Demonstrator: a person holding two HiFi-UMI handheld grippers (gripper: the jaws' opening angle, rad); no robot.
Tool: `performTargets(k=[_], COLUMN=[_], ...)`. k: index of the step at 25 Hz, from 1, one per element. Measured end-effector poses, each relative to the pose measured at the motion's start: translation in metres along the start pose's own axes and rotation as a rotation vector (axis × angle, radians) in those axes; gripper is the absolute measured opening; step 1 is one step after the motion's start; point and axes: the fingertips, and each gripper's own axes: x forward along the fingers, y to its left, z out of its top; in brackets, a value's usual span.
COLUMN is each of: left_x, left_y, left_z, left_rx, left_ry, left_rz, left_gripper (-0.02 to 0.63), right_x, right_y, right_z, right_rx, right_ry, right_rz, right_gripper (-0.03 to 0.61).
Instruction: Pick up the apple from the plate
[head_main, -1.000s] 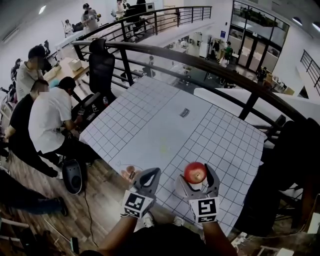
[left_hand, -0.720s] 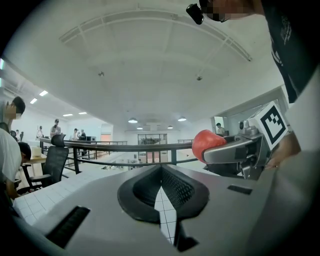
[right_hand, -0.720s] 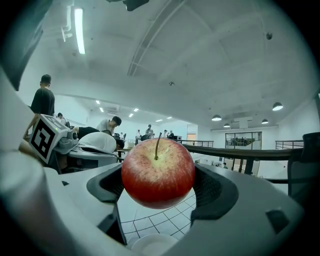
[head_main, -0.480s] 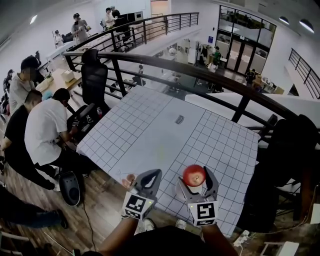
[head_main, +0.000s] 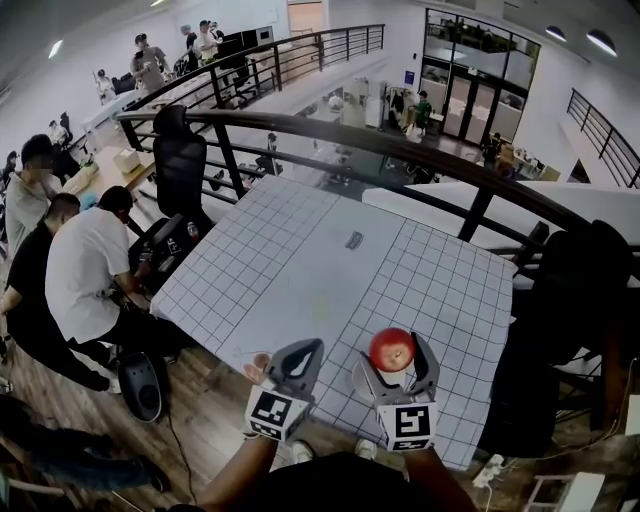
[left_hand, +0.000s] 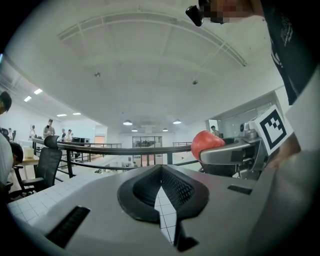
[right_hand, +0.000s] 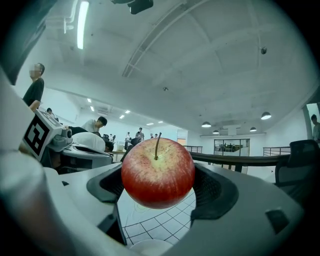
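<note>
A red apple (head_main: 392, 349) with a stem is clamped between the two jaws of my right gripper (head_main: 395, 362), held up above the near edge of the grid-marked table (head_main: 330, 260). In the right gripper view the apple (right_hand: 158, 172) fills the gap between the dark pads (right_hand: 215, 192). A white rounded rim (right_hand: 145, 248) shows below it, possibly the plate. My left gripper (head_main: 297, 358) hovers just left of it, jaws together and empty. From the left gripper view, the left gripper (left_hand: 161, 174) has its tips touching, and the apple (left_hand: 205, 142) sits at right.
A small pinkish object (head_main: 258, 366) lies at the table's near edge beside the left gripper. A dark label (head_main: 354, 240) lies mid-table. A black railing (head_main: 400, 145) runs behind the table. People sit at a desk to the left (head_main: 85, 260), with an office chair (head_main: 180, 160).
Both grippers stay where they were, the apple still held in the right one. Only the head camera's view has shifted a little.
</note>
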Motion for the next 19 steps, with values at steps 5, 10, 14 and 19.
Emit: performTargets(k=[5, 10, 14, 19], left_x=[-0.003, -0.001, -0.002, -0.006], left_y=[-0.003, -0.004, -0.004, -0.01], left_z=[-0.001, -0.003, -0.004, 0.042], left_rx=[-0.001, -0.003, -0.004, -0.007], left_ry=[0.0, 0.002, 0.005, 0.002], left_rz=[-0.016, -0.019, -0.02, -0.017], left_gripper=[0.021, 0.021, 0.021, 0.021], right_x=[-0.005, -0.004, -0.004, -0.013], right_y=[0.001, 0.003, 0.003, -0.006], right_z=[-0.005, -0.011, -0.012, 0.031], right_rx=[0.003, 0.014, 0.013, 0.006], right_ry=[0.007, 0.024, 0.031, 0.036], right_rz=[-0.01, -0.004, -0.004, -0.001], right_gripper=[0.403, 0.403, 0.403, 0.403])
